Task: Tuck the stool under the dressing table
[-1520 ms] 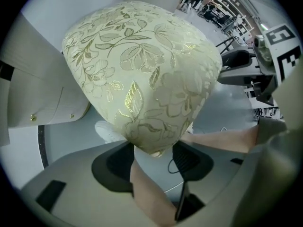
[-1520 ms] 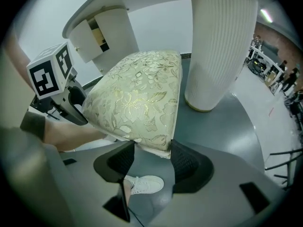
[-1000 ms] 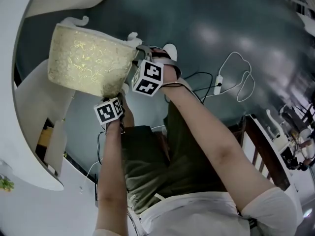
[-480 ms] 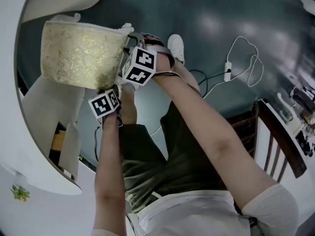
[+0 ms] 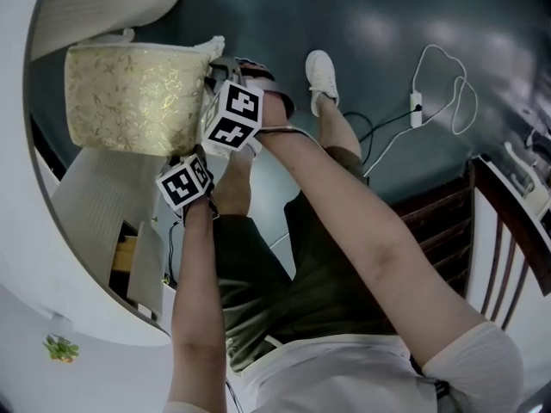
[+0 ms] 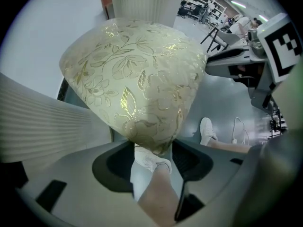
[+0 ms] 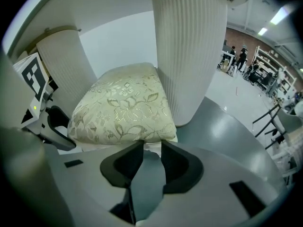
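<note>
Step in hand: sliding stool under dressing table. Stool between ribbed legs, seemingly not fully in. Left gripper clamped on stool corner. Right gripper jaws just closing, gripping stool's white edge. Next: push deeper, both hands level.
</note>
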`<state>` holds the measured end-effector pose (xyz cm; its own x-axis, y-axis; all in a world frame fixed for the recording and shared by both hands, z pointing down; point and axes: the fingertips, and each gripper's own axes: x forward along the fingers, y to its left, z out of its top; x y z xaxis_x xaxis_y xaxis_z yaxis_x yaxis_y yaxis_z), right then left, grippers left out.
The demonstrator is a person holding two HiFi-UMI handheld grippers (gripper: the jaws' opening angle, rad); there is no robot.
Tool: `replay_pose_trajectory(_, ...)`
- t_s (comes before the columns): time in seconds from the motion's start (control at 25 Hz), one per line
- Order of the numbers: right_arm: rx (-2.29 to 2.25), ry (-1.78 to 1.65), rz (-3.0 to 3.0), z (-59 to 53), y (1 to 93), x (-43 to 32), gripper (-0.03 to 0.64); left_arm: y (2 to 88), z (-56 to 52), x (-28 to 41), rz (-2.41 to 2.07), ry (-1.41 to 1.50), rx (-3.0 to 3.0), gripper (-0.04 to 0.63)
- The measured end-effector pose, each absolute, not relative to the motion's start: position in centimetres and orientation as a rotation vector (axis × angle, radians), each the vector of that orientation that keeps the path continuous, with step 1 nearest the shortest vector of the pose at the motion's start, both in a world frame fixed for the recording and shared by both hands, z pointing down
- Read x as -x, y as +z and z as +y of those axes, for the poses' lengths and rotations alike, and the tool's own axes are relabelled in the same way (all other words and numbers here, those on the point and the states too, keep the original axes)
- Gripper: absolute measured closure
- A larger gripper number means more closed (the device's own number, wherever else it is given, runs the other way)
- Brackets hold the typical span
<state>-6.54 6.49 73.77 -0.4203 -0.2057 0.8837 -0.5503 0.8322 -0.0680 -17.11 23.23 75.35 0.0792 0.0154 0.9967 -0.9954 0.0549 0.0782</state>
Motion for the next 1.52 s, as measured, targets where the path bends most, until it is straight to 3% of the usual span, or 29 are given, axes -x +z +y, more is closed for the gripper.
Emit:
replay_pose_trajectory(1.16, -0.712, 0.477, -2.155, -0.7, 72.8, 19.0, 0.583, 75.1, 15.4, 28.6, -1.442, 1.229, -1.196, 0.333)
replay_pose_trajectory(1.36, -0.721, 0.524, -2.173, -0.9, 73.1, 19.2, 0.58, 75.4, 15.1, 28.9, -1.457, 1.223, -1.189, 0.334)
replay_pose_trajectory(1.52, -0.753, 0.574, -2.161, -0.4, 73.2, 18.2, 0.526, 75.5, 15.3, 29.1, -1.468, 1.257, -1.195, 0.333)
